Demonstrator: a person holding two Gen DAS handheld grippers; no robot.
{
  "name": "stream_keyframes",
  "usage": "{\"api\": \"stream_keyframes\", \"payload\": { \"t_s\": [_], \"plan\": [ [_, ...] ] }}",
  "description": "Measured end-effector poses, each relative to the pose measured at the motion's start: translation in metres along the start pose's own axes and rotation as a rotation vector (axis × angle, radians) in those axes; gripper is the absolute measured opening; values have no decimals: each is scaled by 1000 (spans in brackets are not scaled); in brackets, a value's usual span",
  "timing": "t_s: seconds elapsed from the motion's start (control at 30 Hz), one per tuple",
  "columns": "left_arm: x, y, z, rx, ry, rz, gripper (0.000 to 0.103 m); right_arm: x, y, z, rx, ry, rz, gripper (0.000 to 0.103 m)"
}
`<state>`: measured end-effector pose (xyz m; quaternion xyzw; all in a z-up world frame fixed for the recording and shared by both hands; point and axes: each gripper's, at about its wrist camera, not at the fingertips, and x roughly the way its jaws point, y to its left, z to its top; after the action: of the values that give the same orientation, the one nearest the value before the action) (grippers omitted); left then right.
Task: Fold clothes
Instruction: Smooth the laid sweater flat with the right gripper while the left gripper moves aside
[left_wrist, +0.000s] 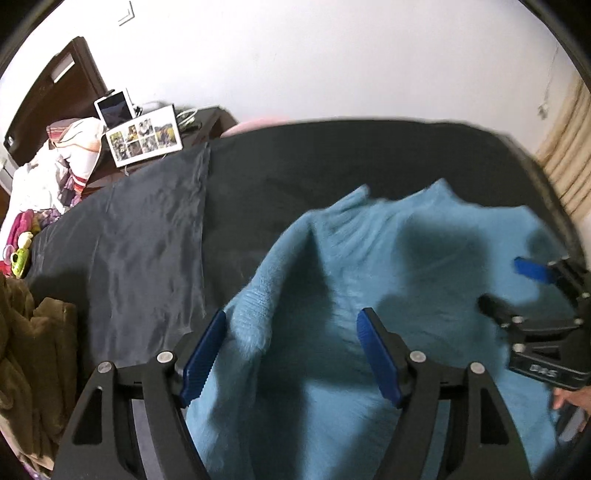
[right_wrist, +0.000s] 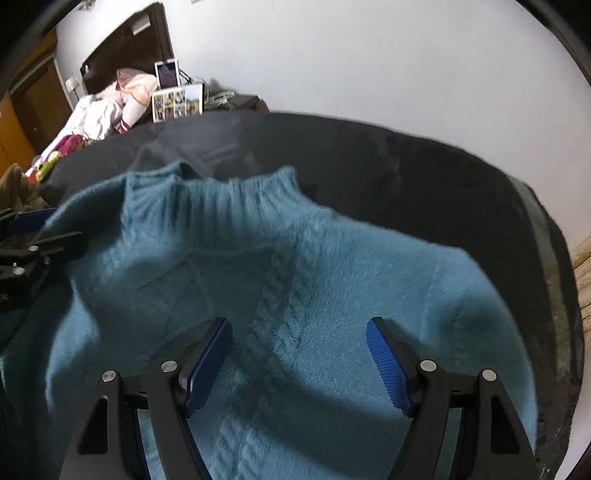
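Note:
A fluffy teal knit sweater (left_wrist: 369, 240) lies spread and rumpled on a dark sheet (left_wrist: 147, 240). Its ribbed collar (right_wrist: 229, 192) points away from me, and a cable pattern runs down its front. My left gripper (left_wrist: 291, 317) hovers open over the sweater's left part; a raised fold stands just inside its left finger, and the pads do not press on it. My right gripper (right_wrist: 299, 324) is open above the cable-knit middle with only flat cloth below. Each gripper also shows in the other's view: the right gripper (left_wrist: 511, 288) at the right edge, the left gripper (right_wrist: 44, 229) at the left edge.
A brown garment (left_wrist: 33, 350) is heaped at the near left. At the far left, beyond the sheet, are a pile of clothes and toys (left_wrist: 55, 173), a photo sheet (left_wrist: 144, 138) and a tablet (left_wrist: 114, 105). A person's hand (left_wrist: 569, 398) holds the right gripper. A white wall stands behind.

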<state>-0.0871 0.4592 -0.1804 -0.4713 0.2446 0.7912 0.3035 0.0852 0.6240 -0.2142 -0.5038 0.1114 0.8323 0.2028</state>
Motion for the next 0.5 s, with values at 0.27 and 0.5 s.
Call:
{"api": "stream_keyframes", "payload": {
  "t_s": [0.27, 0.5],
  "plan": [
    [34, 36, 7, -115, 42, -8, 83, 18, -2, 8, 12, -24, -27, 102],
    [3, 44, -5, -100, 29, 33, 83, 9, -3, 7, 16, 33, -30, 102]
  ]
}}
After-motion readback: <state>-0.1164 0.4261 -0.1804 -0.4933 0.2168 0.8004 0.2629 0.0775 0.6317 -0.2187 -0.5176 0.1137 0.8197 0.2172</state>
